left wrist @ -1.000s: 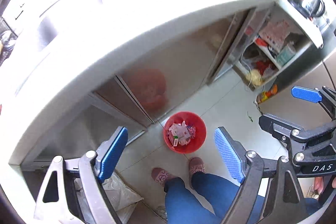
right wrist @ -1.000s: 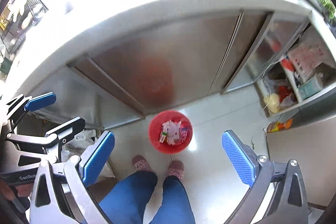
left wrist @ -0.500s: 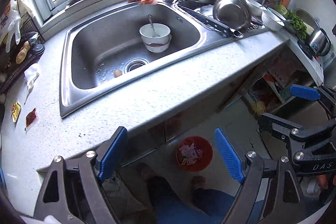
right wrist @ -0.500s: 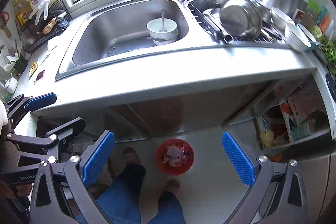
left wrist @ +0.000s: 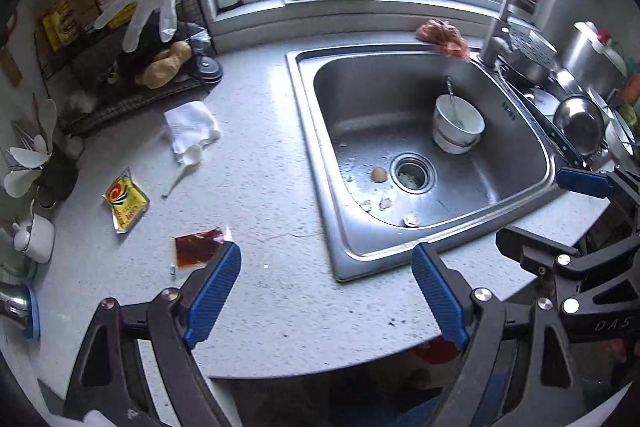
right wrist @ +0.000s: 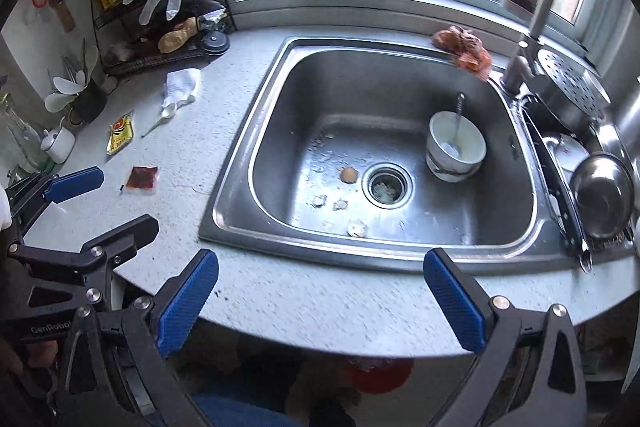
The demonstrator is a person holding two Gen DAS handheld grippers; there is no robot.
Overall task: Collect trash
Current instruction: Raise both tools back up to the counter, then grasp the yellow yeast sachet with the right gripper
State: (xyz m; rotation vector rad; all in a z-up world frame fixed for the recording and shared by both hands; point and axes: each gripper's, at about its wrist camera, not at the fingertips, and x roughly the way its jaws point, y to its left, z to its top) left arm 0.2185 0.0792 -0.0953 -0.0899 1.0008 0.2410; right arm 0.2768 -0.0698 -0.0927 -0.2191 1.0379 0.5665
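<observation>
Left tongs [left wrist: 326, 293]: spread wide over the worktop [left wrist: 280, 315], nothing between the blue pads.
Right tongs [right wrist: 320, 299]: wide apart too, empty, above the sink's [right wrist: 280, 251] front rim.
Trash on worktop: yellow sauce packet [left wrist: 125, 199], dark red sachet [left wrist: 197, 247] just beside the left pad, crumpled tissue [left wrist: 189, 127] with a plastic spoon [left wrist: 185, 163] touching it.
Trash in sink: eggshell [right wrist: 349, 174] next to the drain, small scraps near it.
Red bin [right wrist: 378, 371]: on the floor, peeking out under the worktop edge.
</observation>
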